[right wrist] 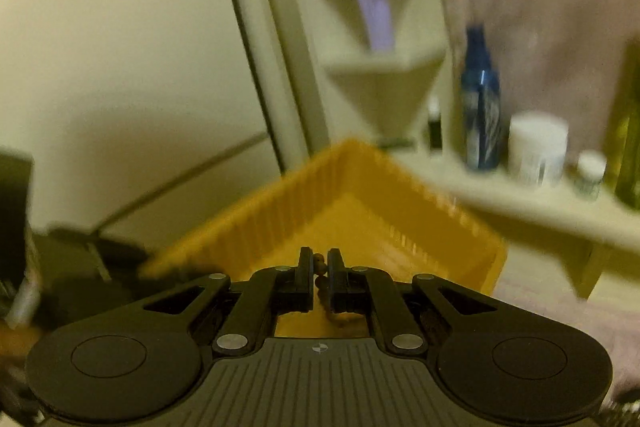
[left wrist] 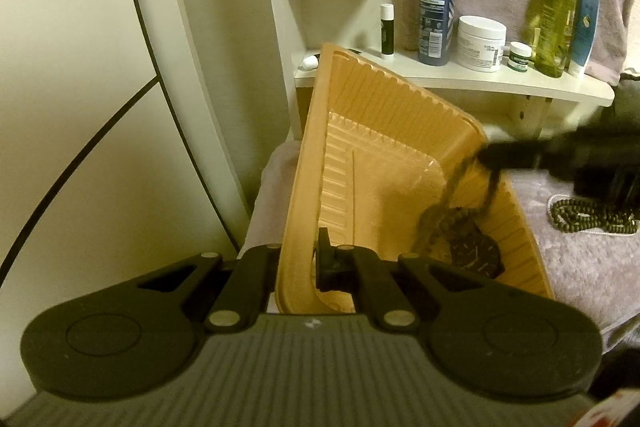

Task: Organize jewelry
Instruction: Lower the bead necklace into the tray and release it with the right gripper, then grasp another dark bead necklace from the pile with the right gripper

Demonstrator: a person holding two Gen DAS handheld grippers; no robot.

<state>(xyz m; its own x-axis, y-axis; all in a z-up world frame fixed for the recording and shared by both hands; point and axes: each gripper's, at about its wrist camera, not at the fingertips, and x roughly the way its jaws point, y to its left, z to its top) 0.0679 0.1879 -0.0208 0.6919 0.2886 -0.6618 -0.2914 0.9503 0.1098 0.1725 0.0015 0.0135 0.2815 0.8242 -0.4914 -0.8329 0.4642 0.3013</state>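
My left gripper is shut on the near wall of an orange plastic tray and holds it tilted. My right gripper is shut on a dark beaded necklace above the tray. In the left wrist view the right gripper reaches in from the right, and the necklace hangs from it into the tray. A dark watch lies in the tray's low corner. More dark beads and a white bead string lie on the pink cloth to the right.
A cream shelf behind the tray holds a blue spray bottle, a white jar, a small jar, a yellow-green bottle, a tube and a lip balm. A cream wall panel stands left.
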